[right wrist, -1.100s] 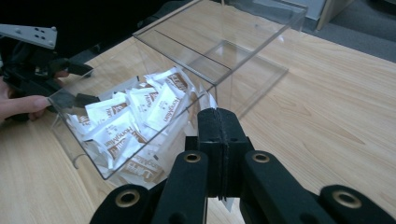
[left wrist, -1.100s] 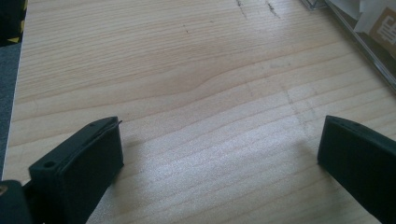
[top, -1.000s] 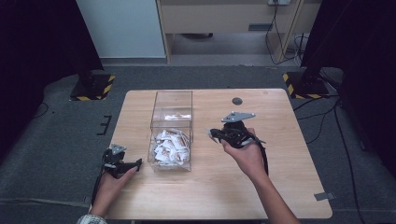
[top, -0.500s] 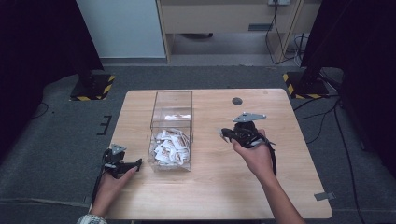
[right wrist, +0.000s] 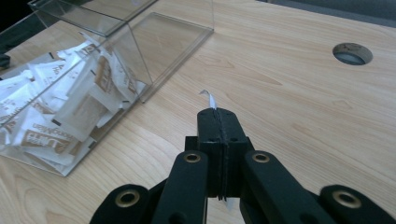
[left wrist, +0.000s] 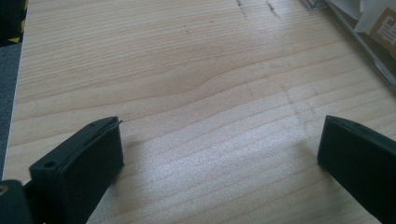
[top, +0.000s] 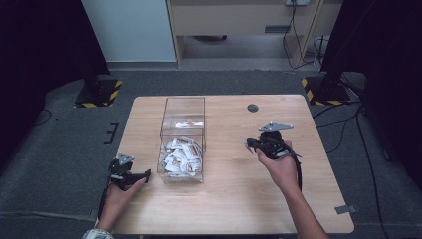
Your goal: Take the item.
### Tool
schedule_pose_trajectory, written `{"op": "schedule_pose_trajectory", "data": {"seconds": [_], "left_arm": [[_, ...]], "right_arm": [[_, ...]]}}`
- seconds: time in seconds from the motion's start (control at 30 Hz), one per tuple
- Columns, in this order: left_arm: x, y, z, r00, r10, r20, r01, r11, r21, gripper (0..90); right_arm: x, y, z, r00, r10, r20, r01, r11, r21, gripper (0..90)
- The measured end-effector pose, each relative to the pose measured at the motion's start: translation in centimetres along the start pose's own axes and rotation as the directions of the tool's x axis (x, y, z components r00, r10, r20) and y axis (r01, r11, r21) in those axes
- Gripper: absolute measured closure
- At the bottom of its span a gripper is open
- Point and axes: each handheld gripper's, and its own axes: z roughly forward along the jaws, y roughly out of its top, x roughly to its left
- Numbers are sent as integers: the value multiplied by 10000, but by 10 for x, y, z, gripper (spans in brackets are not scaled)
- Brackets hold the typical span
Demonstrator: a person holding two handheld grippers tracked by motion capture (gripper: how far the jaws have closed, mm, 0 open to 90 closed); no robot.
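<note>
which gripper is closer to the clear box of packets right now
Left. The left gripper sits just off the near left corner of the clear box, jaws open. The right gripper, shut on a thin white scrap, is farther off to the box's right.

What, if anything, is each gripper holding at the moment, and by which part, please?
The right gripper is shut on a thin white packet, pinched flat with one corner poking past the tips. The left gripper is open over the bare table, holding nothing.
</note>
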Motion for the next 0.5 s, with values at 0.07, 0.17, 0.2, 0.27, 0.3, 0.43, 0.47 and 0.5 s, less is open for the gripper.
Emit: {"op": "schedule_pose_trajectory", "data": {"seconds": [0.07,0.17,0.2,0.27,0.3,0.43,0.47,0.5], "left_arm": [[0,0,0,10000,-1,0,1,10000,-1,0],[0,0,0,10000,-1,1,1,10000,-3,0],[0,0,0,10000,2,-1,-2,10000,-2,0],[0,0,0,10000,0,-13,0,10000,3,0],[0,0,0,10000,-1,-13,1,10000,2,0],[0,0,0,10000,-3,-10,3,10000,3,0],[0,0,0,10000,-7,-8,7,10000,-3,0],[0,0,0,10000,-10,-8,10,10000,-4,0]], "right_arm": [[-5,-3,1,9999,78,97,-78,10000,28,898],[-9,-6,1,9996,187,190,-188,9998,32,898],[-9,-6,1,9996,187,190,-188,9998,32,898],[-14,-8,3,9993,234,301,-235,9997,32,898],[-14,-8,3,9993,234,301,-235,9997,32,898],[-19,-10,7,9985,362,401,-363,9993,31,898],[-20,-10,9,9985,346,431,-346,9994,3,898],[-21,-10,10,9983,396,432,-397,9992,15,898]]}}
